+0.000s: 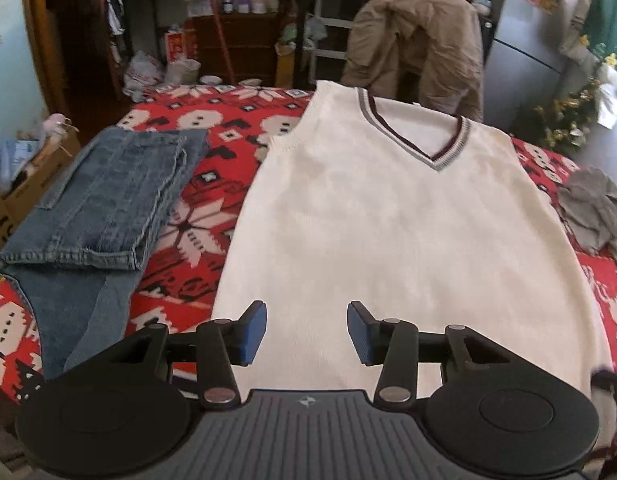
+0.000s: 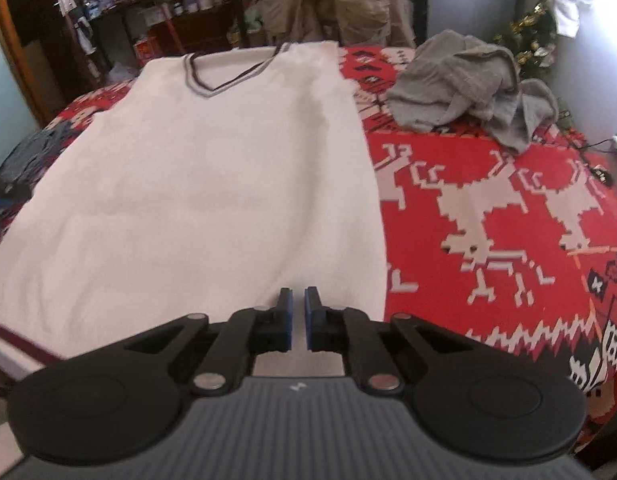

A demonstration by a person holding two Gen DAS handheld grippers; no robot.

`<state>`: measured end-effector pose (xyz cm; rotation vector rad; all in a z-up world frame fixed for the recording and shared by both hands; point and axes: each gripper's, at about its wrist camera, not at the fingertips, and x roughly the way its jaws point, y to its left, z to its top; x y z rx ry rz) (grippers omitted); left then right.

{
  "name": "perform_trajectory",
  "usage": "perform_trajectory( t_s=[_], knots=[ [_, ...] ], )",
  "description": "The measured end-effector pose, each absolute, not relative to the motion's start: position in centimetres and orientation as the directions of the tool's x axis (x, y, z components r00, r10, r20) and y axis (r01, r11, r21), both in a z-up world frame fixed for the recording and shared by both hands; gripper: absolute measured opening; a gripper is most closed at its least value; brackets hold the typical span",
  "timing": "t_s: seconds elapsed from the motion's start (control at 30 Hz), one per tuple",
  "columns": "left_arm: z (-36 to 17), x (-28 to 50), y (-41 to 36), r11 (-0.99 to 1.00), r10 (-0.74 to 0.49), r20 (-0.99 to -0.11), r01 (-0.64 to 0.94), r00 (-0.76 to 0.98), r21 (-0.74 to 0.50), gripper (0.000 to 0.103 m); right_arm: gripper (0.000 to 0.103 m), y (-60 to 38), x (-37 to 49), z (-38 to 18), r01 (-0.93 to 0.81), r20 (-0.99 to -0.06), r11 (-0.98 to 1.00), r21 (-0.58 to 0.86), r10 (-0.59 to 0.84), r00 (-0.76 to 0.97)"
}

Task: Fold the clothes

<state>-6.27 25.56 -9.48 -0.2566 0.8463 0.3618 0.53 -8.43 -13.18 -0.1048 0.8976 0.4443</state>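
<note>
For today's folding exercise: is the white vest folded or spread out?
Spread out. The white vest lies flat on the red blanket, V-neck and both armholes showing.

We count one white knit vest [image 1: 388, 216], spread flat, and one folded pair of jeans [image 1: 104, 200] to its left. One crumpled grey garment [image 2: 468, 84] lies to its right. All three rest on one red patterned blanket [image 2: 508, 208]. We count two hand-held grippers: the left hand-held gripper [image 1: 307, 330] and the right hand-held gripper [image 2: 298, 318]. One tan jacket [image 1: 420, 48] hangs behind.
</note>
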Motion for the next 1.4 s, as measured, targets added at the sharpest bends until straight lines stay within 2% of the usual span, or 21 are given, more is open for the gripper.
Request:
perform_trajectory(
  t_s=[0.23, 0.47, 0.6, 0.9, 0.97, 1.1, 1.2, 1.23, 1.3, 1.33, 1.37, 1.4],
  knots=[
    [-9.6, -5.9, 27.6, 0.925, 0.201, -0.756, -0.375, 0.623, -0.063, 0.049, 0.007, -6.9, 5.9, -13.1, -0.334, -0.775, 0.936, 0.112, 0.292, 0.561],
    [-10.1, -0.9, 31.7, 0.914, 0.246, -0.738, -0.404, 0.628, -0.039, 0.050, 0.009, -6.2, 14.5, -12.2, -0.266, -0.742, 0.950, 0.167, 0.298, 0.601],
    [-10.4, 2.7, 34.3, 0.903, 0.249, -0.736, -0.426, 0.629, -0.059, 0.050, 0.019, -5.3, 19.4, -12.4, -0.261, -0.724, 0.953, 0.156, 0.290, 0.625],
    [-11.6, 7.4, 36.1, 0.919, 0.245, -0.743, -0.394, 0.623, -0.027, 0.054, 0.019, -3.0, 24.1, -14.9, -0.301, -0.727, 0.944, 0.137, 0.302, 0.616],
    [-12.1, 7.8, 36.2, 0.918, 0.239, -0.752, -0.394, 0.615, -0.031, 0.054, 0.019, -2.4, 24.0, -15.0, -0.316, -0.727, 0.943, 0.103, 0.288, 0.624],
    [-12.7, 8.4, 36.5, 0.916, 0.236, -0.757, -0.399, 0.609, -0.035, 0.054, 0.006, -1.3, 23.4, -15.1, -0.348, -0.721, 0.937, 0.025, 0.257, 0.643],
    [-13.0, 8.8, 37.2, 0.911, 0.216, -0.758, -0.406, 0.615, -0.070, 0.053, 0.005, -1.1, 23.2, -15.0, -0.346, -0.713, 0.938, -0.037, 0.217, 0.666],
    [-13.0, 9.0, 37.5, 0.909, 0.202, -0.759, -0.408, 0.619, -0.091, 0.049, 0.005, -1.4, 23.3, -14.9, -0.333, -0.710, 0.942, -0.044, 0.205, 0.674],
    [-13.1, 9.6, 38.0, 0.906, 0.172, -0.766, -0.404, 0.619, -0.123, 0.034, 0.005, -2.1, 23.7, -15.0, -0.311, -0.708, 0.950, -0.030, 0.199, 0.678],
    [-13.2, 9.9, 38.0, 0.908, 0.165, -0.772, -0.400, 0.614, -0.124, 0.015, 0.005, -2.5, 23.9, -15.1, -0.301, -0.709, 0.954, -0.014, 0.203, 0.676],
    [-13.2, 10.1, 37.9, 0.910, 0.169, -0.771, -0.399, 0.614, -0.118, 0.005, 0.005, -2.8, 24.0, -15.1, -0.293, -0.709, 0.956, -0.002, 0.206, 0.675],
    [-13.1, 10.2, 37.8, 0.910, 0.182, -0.765, -0.400, 0.618, -0.106, 0.005, 0.005, -2.8, 24.0, -15.2, -0.295, -0.708, 0.956, -0.006, 0.204, 0.676]
  ],
)
